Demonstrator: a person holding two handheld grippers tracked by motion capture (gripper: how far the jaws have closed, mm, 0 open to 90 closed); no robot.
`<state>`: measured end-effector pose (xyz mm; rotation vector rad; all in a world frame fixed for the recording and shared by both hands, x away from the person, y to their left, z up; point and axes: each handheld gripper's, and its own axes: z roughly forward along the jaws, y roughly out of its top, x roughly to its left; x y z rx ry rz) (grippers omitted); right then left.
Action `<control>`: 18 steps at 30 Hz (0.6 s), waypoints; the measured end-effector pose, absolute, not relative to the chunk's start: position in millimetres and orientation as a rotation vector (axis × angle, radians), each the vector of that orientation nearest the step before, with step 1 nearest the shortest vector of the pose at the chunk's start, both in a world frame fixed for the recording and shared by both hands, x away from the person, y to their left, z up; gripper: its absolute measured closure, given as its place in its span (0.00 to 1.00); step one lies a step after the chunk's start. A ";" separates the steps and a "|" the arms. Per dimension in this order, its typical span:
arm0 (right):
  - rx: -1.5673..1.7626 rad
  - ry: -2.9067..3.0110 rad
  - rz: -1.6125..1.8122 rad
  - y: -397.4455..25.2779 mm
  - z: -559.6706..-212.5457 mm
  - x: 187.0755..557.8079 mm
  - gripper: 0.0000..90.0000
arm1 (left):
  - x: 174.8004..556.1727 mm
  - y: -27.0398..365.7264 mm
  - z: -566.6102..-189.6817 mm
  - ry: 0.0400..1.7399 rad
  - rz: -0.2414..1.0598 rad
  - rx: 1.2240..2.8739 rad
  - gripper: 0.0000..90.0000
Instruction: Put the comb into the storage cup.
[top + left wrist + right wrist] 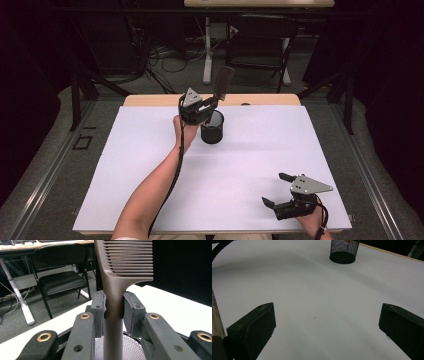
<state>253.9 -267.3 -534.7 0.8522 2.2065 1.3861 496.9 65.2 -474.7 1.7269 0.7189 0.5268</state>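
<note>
You have the brown comb [117, 277] clamped by its handle in the left gripper [206, 106], upright, right above the black mesh pen cup [212, 127] at the far middle of the white table [125, 190]. This looks like the placing step (or the lift-out; the frames can't settle which, and the handle's tip is hidden). Next, lower straight down so the handle clears the rim. Your right gripper [280, 190] rests near the table's near edge, jaws wide apart, gripping nothing.
</note>
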 end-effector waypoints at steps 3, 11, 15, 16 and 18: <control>0.853 2.207 1.386 -267.3 -534.7 253.9 0.01 | 497.3 64.9 -475.2 0.718 0.528 1.733 0.80; 0.853 2.208 1.387 -267.3 -534.8 254.0 0.01 | 498.1 63.3 -477.1 0.722 0.532 1.750 0.80; 0.853 2.207 1.386 -267.3 -534.7 254.1 0.01 | 498.4 62.8 -477.6 0.721 0.533 1.760 0.80; 0.853 2.208 1.387 -267.2 -534.7 254.0 0.01 | 498.4 62.7 -477.7 0.722 0.534 1.761 0.80; 0.856 2.207 1.388 -266.9 -534.8 253.9 0.01 | 498.8 62.7 -478.1 0.723 0.534 1.769 0.80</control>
